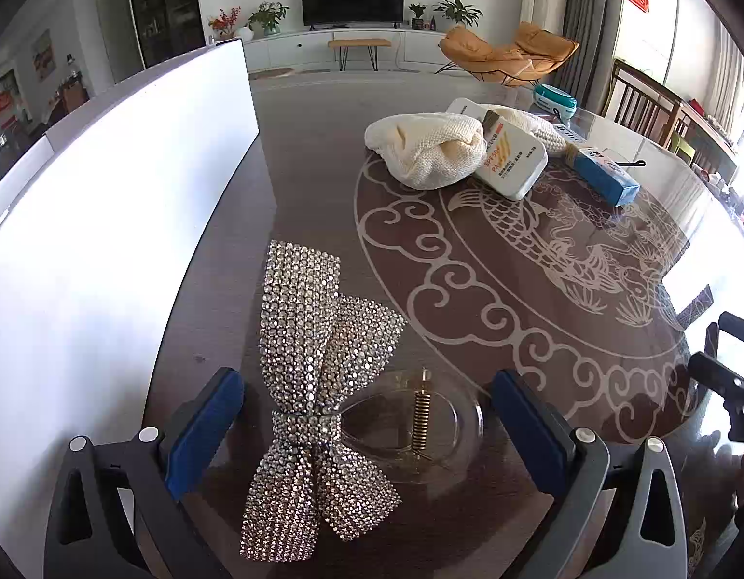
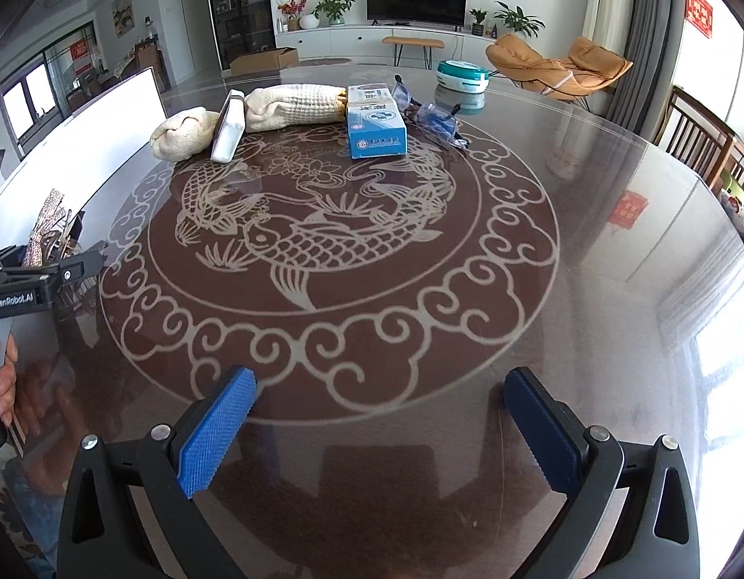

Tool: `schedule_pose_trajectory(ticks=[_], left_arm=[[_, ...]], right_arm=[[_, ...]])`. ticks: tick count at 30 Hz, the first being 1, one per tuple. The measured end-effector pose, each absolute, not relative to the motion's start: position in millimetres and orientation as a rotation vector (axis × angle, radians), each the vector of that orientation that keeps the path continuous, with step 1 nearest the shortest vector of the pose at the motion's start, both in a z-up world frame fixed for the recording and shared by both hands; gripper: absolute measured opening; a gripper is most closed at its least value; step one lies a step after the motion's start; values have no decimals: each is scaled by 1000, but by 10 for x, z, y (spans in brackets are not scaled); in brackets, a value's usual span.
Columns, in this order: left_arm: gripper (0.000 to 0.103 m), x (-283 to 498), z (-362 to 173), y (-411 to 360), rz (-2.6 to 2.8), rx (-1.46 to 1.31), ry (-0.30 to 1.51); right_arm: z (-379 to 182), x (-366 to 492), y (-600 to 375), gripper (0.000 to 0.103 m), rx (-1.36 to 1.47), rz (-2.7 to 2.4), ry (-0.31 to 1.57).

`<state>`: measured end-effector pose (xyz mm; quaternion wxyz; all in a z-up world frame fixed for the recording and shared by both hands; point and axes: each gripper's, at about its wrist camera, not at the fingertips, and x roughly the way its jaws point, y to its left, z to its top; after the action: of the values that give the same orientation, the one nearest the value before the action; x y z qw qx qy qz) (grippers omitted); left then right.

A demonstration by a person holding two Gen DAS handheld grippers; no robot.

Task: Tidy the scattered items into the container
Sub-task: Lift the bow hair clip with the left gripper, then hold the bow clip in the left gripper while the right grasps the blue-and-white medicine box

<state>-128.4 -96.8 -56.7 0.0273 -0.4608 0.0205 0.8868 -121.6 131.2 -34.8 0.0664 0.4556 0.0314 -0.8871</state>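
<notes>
A rhinestone bow hair clip (image 1: 314, 386) with a clear plastic claw (image 1: 420, 427) lies on the dark glass table. My left gripper (image 1: 366, 386) stands wide open around it, and neither blue pad touches it. The white container (image 1: 106, 222) rises just left of the bow. In the right wrist view the bow (image 2: 46, 227) shows at the far left, beside the container (image 2: 106, 116). My right gripper (image 2: 379, 386) is open over bare table with nothing between its fingers.
At the table's far side lie a cream knitted cloth (image 2: 295, 101), a white tube (image 2: 227, 128), a blue-and-white box (image 2: 377, 125), a blue wrapped item (image 2: 434, 118) and a teal round device (image 2: 461, 75). Wooden chairs (image 2: 695, 135) stand at the right.
</notes>
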Motion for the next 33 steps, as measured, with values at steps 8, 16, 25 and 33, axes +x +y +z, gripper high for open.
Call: schedule_pose_trajectory(ticks=[8, 16, 25, 33], left_arm=[[103, -1285, -569, -966, 2739, -1423, 62], [103, -1284, -552, -957, 2739, -1422, 63], [103, -1292, -546, -957, 2739, -1422, 61], [103, -1294, -547, -958, 2739, -1422, 61]], right_arm=[[-364, -2251, 1139, 103, 1363, -2651, 115], [-366, -2846, 985, 102, 1370, -2672, 96], [-281, -2450, 1079, 42, 1272, -2652, 89], [-284, -993, 1403, 43, 1260, -2625, 140]])
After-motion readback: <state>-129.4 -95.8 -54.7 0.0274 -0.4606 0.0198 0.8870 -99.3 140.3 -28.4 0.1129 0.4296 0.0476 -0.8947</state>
